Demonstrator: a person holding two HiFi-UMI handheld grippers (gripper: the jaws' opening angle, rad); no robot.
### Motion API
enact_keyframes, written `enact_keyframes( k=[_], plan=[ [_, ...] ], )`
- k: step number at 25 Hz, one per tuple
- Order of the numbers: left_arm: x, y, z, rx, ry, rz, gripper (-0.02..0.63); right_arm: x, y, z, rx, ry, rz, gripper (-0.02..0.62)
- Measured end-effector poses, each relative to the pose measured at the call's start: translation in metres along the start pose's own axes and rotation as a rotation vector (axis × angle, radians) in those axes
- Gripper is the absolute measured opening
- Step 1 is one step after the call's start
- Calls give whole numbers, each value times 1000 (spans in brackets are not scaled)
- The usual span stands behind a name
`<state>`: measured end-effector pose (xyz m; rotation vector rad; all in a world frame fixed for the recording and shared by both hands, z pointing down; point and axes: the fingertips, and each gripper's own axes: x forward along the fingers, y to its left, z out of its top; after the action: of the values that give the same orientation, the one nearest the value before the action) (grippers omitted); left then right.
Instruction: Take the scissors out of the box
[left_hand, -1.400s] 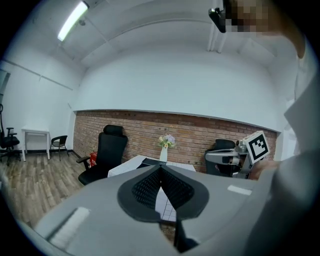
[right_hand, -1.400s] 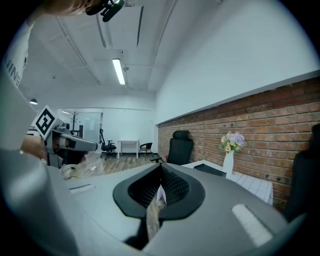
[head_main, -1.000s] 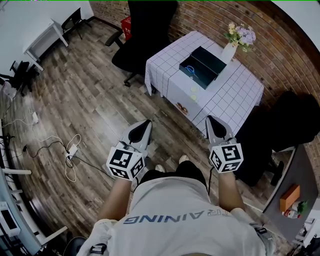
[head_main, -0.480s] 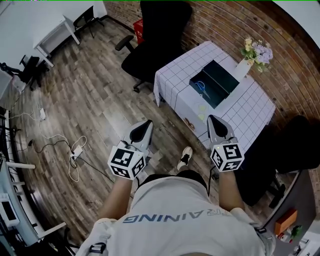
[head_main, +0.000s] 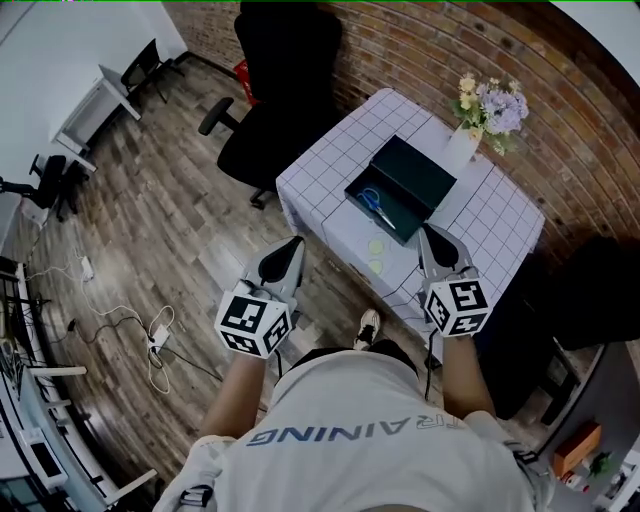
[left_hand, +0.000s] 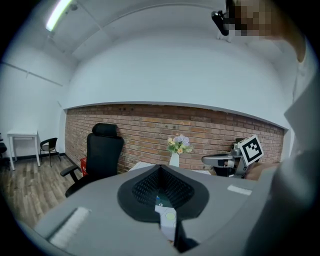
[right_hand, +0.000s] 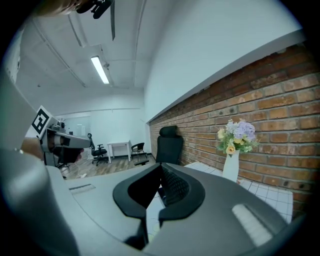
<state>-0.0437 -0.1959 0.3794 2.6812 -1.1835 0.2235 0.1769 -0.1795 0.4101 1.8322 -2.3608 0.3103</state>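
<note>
In the head view a dark open box (head_main: 412, 172) lies on a table with a white checked cloth (head_main: 490, 215). Blue-handled scissors (head_main: 377, 206) rest inside the box at its near end. My left gripper (head_main: 292, 244) is shut and empty, held over the floor just short of the table's near-left edge. My right gripper (head_main: 429, 232) is also shut and empty, its tip over the cloth just right of the box's near corner. In each gripper view the jaws meet at the tip: left gripper (left_hand: 161, 167), right gripper (right_hand: 161, 165).
A white vase of flowers (head_main: 484, 108) stands at the table's far side by a brick wall. A black office chair (head_main: 262, 110) is left of the table, another dark chair (head_main: 590, 290) to its right. Two small pale round items (head_main: 377, 244) lie on the cloth. Cables (head_main: 150, 335) trail across the wooden floor.
The person has walked up to the table with both grippers held out in front. The table and box now lie close ahead, and the right gripper's tip is over the cloth.
</note>
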Motion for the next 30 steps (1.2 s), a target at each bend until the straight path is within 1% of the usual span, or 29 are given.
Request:
enact_keyframes(
  k=[4,7,10,14,18,21,27,30],
  plan=[
    [53,-17,12,25,6,-46,4,8,-48,0,21,16,-30,15],
    [87,-35,20,54,-2,-111,5,15,-77,-3,38,26,-51,15],
    [114,-39,19,56,11,-149,5,25,-93,-7,50,37,-63,15],
    [147,-29,17,35,38,-186,5,37,-105,-14,48,83,-87,15],
    [181,-7,12,20,66,-244,5,56,-112,-26,62,149,-130,15],
    [207,16,5,12,94,-297,5,83,-107,-35,70,206,-163,15],
    [251,62,-2,23,151,-405,5,145,-85,-34,108,224,-194,15],
    [259,82,-5,26,176,-436,5,171,-76,-42,110,271,-208,15]
  ],
)
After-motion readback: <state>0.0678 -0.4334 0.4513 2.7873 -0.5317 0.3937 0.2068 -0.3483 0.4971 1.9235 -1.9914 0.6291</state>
